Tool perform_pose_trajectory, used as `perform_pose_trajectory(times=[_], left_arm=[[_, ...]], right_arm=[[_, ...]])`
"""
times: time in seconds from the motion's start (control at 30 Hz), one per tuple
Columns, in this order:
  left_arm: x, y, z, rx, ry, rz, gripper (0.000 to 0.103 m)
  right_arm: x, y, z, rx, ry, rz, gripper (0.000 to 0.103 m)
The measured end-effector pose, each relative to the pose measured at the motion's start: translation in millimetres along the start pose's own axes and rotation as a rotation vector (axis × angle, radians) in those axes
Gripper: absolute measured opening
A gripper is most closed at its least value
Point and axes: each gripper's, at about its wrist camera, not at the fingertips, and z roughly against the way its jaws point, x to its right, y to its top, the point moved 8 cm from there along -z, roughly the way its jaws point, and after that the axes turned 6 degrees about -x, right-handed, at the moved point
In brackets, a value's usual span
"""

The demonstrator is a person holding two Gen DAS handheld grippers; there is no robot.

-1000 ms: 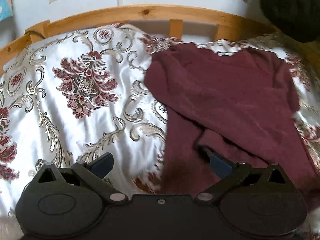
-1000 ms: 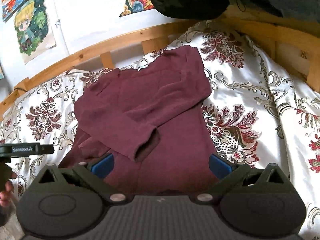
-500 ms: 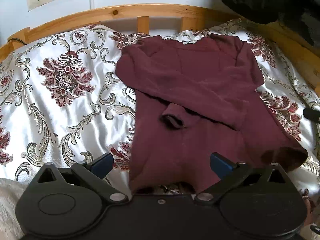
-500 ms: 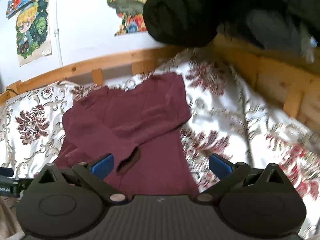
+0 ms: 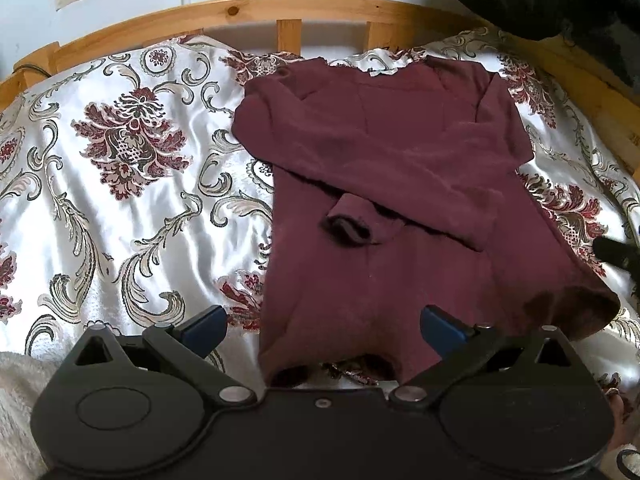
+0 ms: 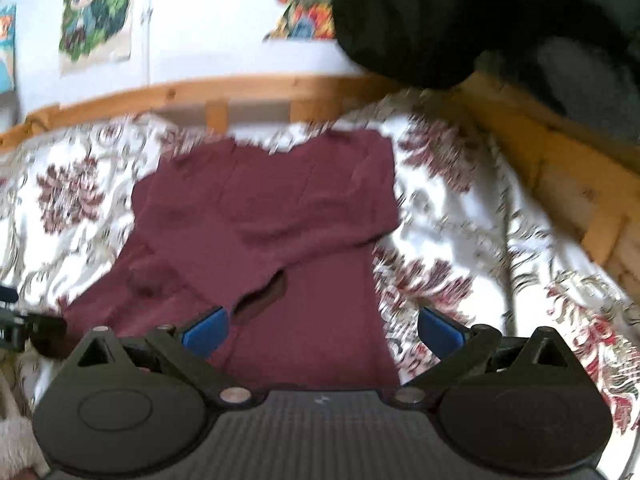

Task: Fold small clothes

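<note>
While sleeves lie crossed on maroon top (image 5: 400, 168) | left gripper (image 5: 323, 326), right gripper (image 6: 320, 326) jaws wide, empty

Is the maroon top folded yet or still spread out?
Partly folded: the maroon top lies flat on the bedspread, both sleeves crossed over its front, body and hem still full length.

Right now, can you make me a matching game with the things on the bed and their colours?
Things:
1. sweater
2. bedspread
3. bed rail
4. gripper pads

Colours:
A. light brown wood
B. blue
C. dark maroon
D. shiny white with red flowers and swirls

Pairs: 1-C, 2-D, 3-A, 4-B
</note>
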Motion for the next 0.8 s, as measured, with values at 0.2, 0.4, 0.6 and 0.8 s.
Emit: perform_pose_trajectory(times=[0.2,0.4,0.6,0.8], left_arm=[[0,0,-4,-0.015,-0.001,0.003,0.102],[-13,11,8,0.033,0.01,0.026,0.102],[-37,39,22,0.085,0.041,-0.024,0.102],[-39,38,11,0.034,0.02,-0.071,0.102]], right_arm=[[-23,-10,-10,-0.06,0.003,0.109,0.103],[-39,-4,5,0.037,-0.056,0.261,0.103],[-62,-4,12,0.092,-0.058,0.577,0.103],[-82,-32,-7,-0.014,-0.054,0.715,0.103]])
